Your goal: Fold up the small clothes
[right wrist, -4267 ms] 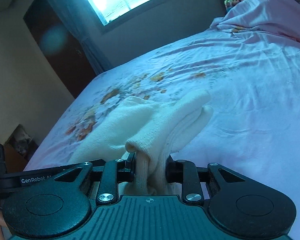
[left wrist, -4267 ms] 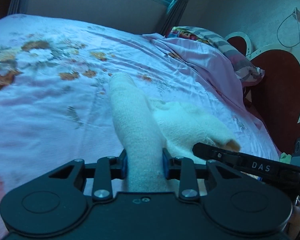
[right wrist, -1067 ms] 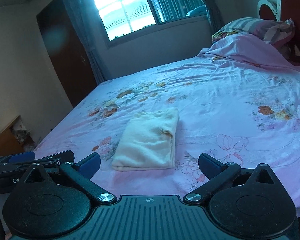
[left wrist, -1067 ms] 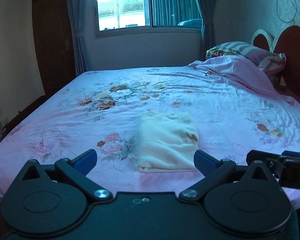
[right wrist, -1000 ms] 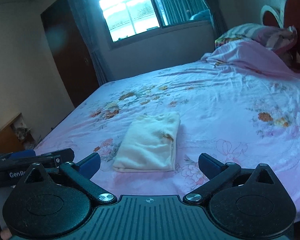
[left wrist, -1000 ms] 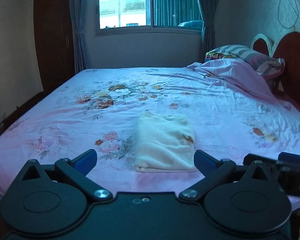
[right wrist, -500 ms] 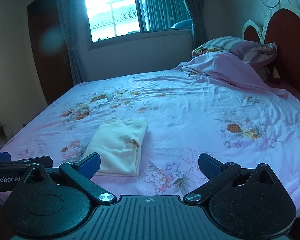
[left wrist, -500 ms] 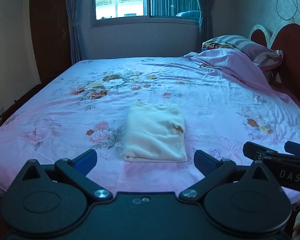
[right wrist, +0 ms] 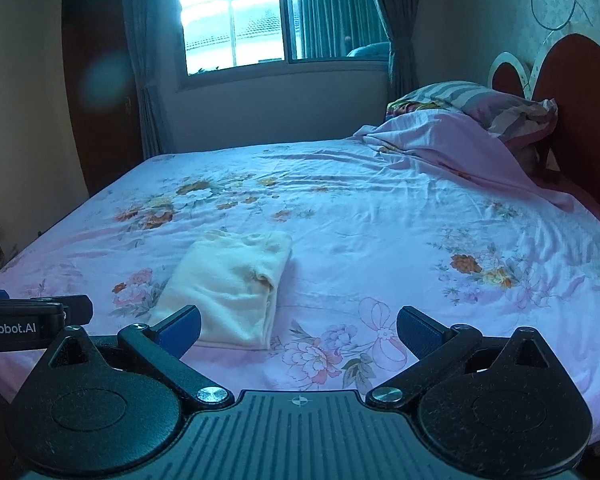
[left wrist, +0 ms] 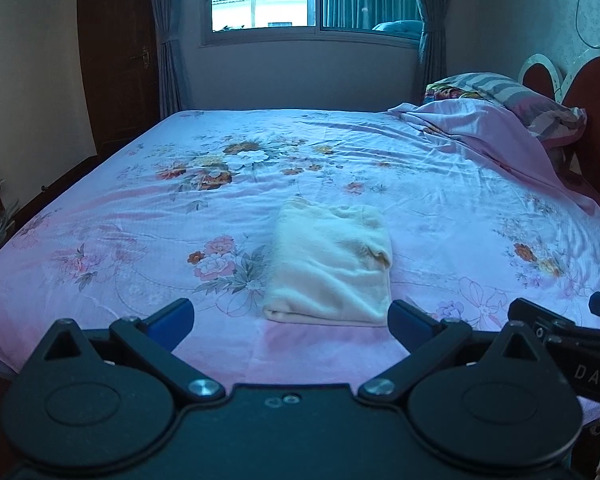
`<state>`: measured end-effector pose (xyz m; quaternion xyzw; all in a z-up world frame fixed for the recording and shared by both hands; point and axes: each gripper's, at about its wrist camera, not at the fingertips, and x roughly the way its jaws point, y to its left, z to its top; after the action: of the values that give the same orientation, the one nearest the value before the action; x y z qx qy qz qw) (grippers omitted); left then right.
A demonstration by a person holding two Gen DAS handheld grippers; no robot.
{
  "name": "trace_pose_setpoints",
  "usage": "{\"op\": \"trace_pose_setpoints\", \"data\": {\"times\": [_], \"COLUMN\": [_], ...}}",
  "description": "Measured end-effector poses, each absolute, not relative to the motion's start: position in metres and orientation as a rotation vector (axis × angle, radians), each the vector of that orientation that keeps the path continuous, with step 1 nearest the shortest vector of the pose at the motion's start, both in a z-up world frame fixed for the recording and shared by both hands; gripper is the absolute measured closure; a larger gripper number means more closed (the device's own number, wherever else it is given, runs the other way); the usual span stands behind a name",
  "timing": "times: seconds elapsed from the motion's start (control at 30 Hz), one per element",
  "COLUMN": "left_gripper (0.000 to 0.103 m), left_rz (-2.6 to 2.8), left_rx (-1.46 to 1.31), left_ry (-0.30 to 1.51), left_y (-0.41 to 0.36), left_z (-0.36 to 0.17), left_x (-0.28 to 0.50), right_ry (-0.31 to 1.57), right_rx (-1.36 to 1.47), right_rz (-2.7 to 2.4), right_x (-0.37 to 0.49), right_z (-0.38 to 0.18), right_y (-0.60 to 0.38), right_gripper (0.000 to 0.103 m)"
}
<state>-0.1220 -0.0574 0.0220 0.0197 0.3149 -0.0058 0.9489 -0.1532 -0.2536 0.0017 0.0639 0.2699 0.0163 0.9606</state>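
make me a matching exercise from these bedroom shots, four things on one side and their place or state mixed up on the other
Things:
1. cream garment
2. left gripper
3. striped pillow
4. window

Places or states:
A. against the red headboard
B. folded flat on the floral sheet
C. in the far wall, between curtains
D. jaws wide apart, holding nothing

Pairs: 1-B, 2-D, 3-A, 4-C

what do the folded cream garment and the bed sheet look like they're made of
Folded cream garment: probably a soft knit or fleece, since its surface looks matte and fuzzy with thick rounded folds. Bed sheet: likely thin woven cotton or polyester, smooth with a slight sheen, fine creases and a printed floral pattern.
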Motion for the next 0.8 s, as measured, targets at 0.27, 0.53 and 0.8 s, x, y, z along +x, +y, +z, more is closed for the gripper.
{"op": "trace_pose_setpoints", "data": {"times": [0.27, 0.53, 0.8], "left_gripper": [0.001, 0.001, 0.001], "left_rz": [-0.023, -0.036, -0.025], "left_rx": [0.076, 0.051, 0.048], "left_ry": [0.615, 0.647, 0.644], "left_y": [-0.059, -0.052, -0.049], "left_z": [0.021, 0.017, 0.018], "left_x": [-0.126, -0.125, -0.123], "right_ry": [0.528, 0.524, 0.511], "right_rx": [0.147, 0.149, 0.153], "right_rz": [0.037, 0.047, 0.065], "right_x": [-0.156, -0.158, -0.160], "right_z": [0.007, 0.008, 0.012], "right_y": [-0.257, -0.258, -0.257], "right_gripper": [0.000, 0.000, 0.000]}}
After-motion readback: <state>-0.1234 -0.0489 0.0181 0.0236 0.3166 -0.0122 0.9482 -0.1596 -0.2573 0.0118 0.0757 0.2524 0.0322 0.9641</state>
